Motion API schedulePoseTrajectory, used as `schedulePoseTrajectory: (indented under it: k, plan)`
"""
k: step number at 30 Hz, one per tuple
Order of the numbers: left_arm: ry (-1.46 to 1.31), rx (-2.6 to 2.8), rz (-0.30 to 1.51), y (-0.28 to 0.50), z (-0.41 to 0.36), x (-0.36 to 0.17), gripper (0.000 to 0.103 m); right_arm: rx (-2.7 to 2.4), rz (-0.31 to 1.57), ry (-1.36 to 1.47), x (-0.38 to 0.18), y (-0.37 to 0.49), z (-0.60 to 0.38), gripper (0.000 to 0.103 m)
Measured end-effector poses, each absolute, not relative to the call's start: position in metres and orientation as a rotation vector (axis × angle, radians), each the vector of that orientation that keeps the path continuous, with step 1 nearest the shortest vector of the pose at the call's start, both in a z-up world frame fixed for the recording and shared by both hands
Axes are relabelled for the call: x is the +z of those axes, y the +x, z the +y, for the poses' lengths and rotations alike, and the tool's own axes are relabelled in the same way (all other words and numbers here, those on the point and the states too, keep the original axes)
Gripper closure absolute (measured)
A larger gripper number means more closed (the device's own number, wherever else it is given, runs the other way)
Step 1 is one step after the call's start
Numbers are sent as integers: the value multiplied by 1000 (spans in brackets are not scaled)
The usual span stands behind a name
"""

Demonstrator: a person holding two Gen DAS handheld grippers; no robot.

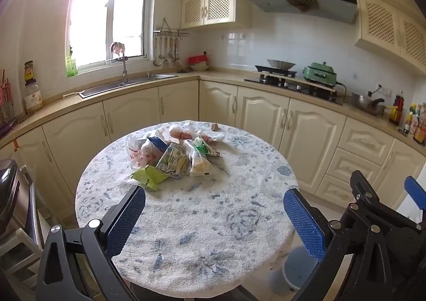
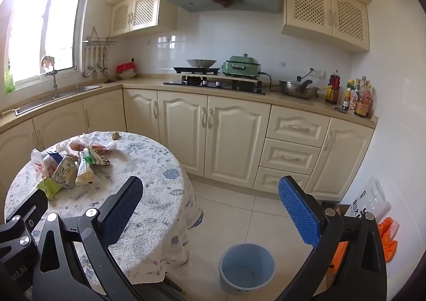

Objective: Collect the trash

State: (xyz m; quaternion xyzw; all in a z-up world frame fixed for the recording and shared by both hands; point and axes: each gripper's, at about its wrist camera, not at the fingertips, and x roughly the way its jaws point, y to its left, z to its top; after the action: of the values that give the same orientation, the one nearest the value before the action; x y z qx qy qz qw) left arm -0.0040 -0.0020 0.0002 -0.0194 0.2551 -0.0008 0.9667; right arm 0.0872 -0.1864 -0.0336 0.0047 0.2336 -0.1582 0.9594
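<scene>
**Both sets of fingers wide, trash heap waiting on the round surface**

Here's the left gripper (image 1: 214,207), black frame with blue textured fingers (image 1: 125,218), spread wide with nothing between them, tilted down over the near half of the round surface (image 1: 213,234) under its white cloth with blue floral print. The right gripper (image 2: 210,210) matches it: blue fingers (image 2: 299,214) splayed wide, empty, hanging past the surface's right edge and over the pale tiled floor (image 2: 234,207).

Out ahead of the left fingers, the trash pile (image 1: 170,149) sits on the far-left part of the cloth, clear of both grippers. Nearest is a crumpled lime-green wrapper (image 1: 147,177), just beyond the left fingertip. Leaning on it is a crushed green-and-yellow drink carton (image 1: 173,159), with a clear plastic bag holding something yellow (image 1: 199,163) beside it on the right. A clear bag with red print (image 1: 135,153) flanks the left, and more wrappers and pinkish sausage-like packs are heaped behind. A small brown scrap (image 1: 215,126) lies alone near the far edge.

Down on the floor, the round light-blue plastic bin (image 2: 246,267) stands open at the foot of the surface, between the right fingers in that view. Orange cloth (image 2: 390,239) lies against the right wall.

Beyond, cream cabinets (image 2: 229,127) wrap the kitchen.
</scene>
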Motion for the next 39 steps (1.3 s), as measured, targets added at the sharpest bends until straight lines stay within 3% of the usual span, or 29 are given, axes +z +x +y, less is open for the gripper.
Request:
schedulePoseTrajectory:
  k: [8,13,24,32,39]
  plan:
    - [-48,-19,515,-6,-1,0,3,-313,475,11,-36,86,-189,0]
    - [-41,-17,524,-6,-3,-1,15,-299,474,7,-36,84,-190,0]
    - [-44,-38,526,-6,-3,-2,24,-293,477,0,-36,84,-189,0]
    - [-50,-9,515,-7,0,-3,22,-282,479,-9,-37,83,-186,0]
    - [-61,-7,510,-10,-2,-4,12,-281,479,-7,-36,83,-186,0]
